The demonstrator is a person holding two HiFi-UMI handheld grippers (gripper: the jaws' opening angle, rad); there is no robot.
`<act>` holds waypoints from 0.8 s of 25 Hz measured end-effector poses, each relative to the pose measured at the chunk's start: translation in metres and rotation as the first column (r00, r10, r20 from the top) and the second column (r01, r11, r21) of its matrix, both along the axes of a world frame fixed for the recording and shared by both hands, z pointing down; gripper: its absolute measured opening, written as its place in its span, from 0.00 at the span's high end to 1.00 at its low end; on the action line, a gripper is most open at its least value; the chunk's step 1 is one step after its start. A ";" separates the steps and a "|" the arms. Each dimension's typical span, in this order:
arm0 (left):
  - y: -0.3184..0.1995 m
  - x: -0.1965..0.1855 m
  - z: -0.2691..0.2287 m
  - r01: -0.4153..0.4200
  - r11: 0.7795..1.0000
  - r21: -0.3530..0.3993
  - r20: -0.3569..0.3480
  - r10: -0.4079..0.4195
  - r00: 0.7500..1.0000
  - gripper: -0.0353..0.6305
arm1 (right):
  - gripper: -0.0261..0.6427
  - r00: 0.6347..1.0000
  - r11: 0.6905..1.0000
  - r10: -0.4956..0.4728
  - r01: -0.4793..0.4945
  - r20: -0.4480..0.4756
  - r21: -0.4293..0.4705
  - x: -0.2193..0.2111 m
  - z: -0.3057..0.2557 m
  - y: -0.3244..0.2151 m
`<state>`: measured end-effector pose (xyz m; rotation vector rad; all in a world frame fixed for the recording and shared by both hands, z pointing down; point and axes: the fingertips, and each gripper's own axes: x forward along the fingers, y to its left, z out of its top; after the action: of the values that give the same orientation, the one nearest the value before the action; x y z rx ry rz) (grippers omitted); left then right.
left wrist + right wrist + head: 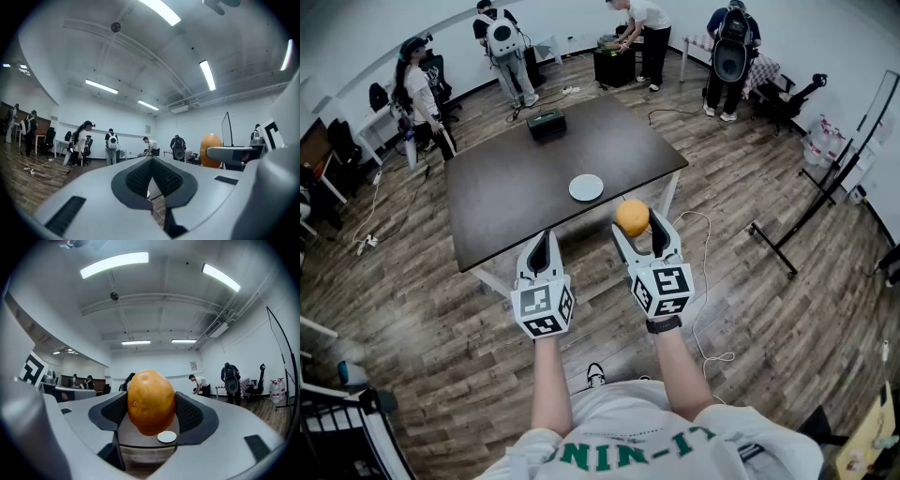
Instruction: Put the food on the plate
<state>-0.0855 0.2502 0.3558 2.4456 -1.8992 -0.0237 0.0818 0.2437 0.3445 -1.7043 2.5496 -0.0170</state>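
Note:
An orange (632,217) (151,401) is pinched between the pads of my right gripper (635,232) (151,412), held in the air above the near edge of a dark table (516,187). It also shows at the right of the left gripper view, where the orange (210,150) sits beyond my left gripper. A small white plate (586,187) (167,437) lies on the table, ahead and slightly left of the orange. My left gripper (541,251) (151,177) hangs beside the right one, its jaws together with nothing in them.
A dark box (547,124) stands at the table's far edge. Several people stand around the room's far side near desks and chairs. A black stand (806,216) and a cable (703,281) lie on the wooden floor to the right.

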 end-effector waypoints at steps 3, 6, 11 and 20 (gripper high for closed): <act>-0.006 -0.007 0.001 -0.007 1.000 0.002 0.000 0.007 1.000 0.94 | 0.48 1.000 1.000 -0.006 0.006 0.000 0.000 -0.009 0.001 -0.005; -0.014 -0.012 0.003 -0.023 1.000 0.003 -0.004 0.023 1.000 0.94 | 0.48 1.000 1.000 -0.005 0.005 -0.004 -0.004 -0.018 0.005 -0.011; -0.029 -0.021 0.005 -0.054 0.999 0.005 -0.012 0.054 0.998 0.94 | 0.48 1.000 1.000 0.010 -0.010 -0.003 -0.011 -0.031 0.008 -0.023; -0.060 -0.045 0.005 -0.098 0.995 0.018 -0.017 0.099 0.995 0.94 | 0.47 0.999 0.999 0.048 -0.048 0.017 -0.005 -0.057 0.006 -0.047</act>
<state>-0.1308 0.1902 0.3607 2.5376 -1.7758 -0.0584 0.0243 0.1966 0.3501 -1.7586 2.4973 -0.0349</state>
